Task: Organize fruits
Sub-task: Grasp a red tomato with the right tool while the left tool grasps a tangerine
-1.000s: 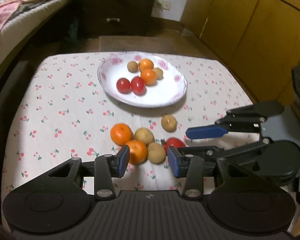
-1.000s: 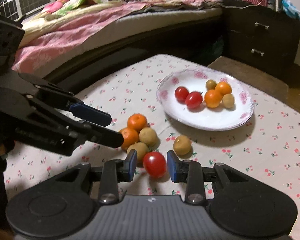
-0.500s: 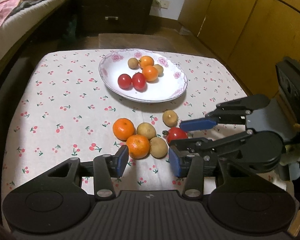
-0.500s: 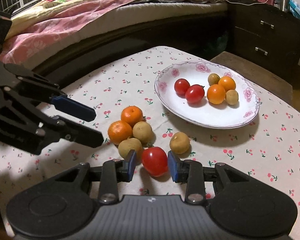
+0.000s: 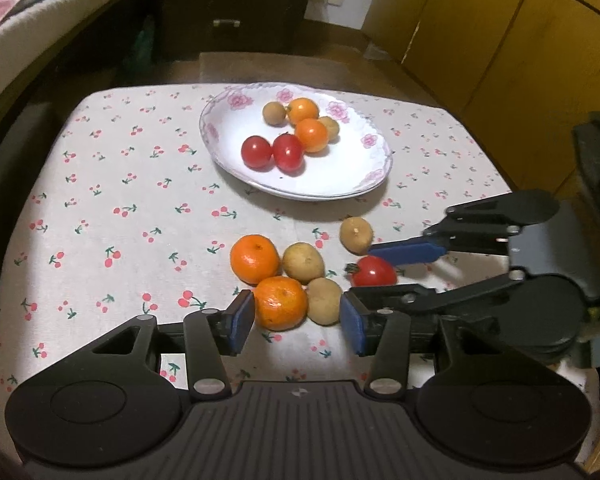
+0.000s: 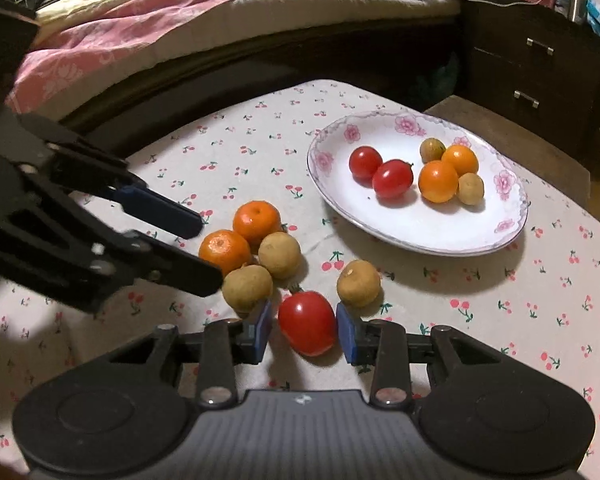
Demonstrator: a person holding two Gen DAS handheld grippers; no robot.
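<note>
In my right wrist view the right gripper [image 6: 302, 330] sits low at centre frame with its blue pads set either side of a loose tomato [image 6: 307, 323] on the cherry-print tablecloth [image 6: 228, 148]; a sliver of gap shows on the left pad, so I read the fingers as spread, not pinching. In my left wrist view the left gripper [image 5: 298, 322] has just been opening, its fingers spread around the nearer tangerine [image 5: 281, 302] and a brown longan [image 5: 325, 301] without pressing either. The flowered plate [image 5: 374, 142], upper centre of that frame, already carries two tomatoes, two tangerines and longans. I judge the tomato light, smooth and easily bruised, so I would take it across its widest middle with a soft squeeze; the tangerine should be grippier and more forgiving. The longan crowding the tangerine may get caught in the same bite. The tomato's underside and far-pad contact are hidden, and the right gripper's body covers part of the tomato in the left view.
</note>
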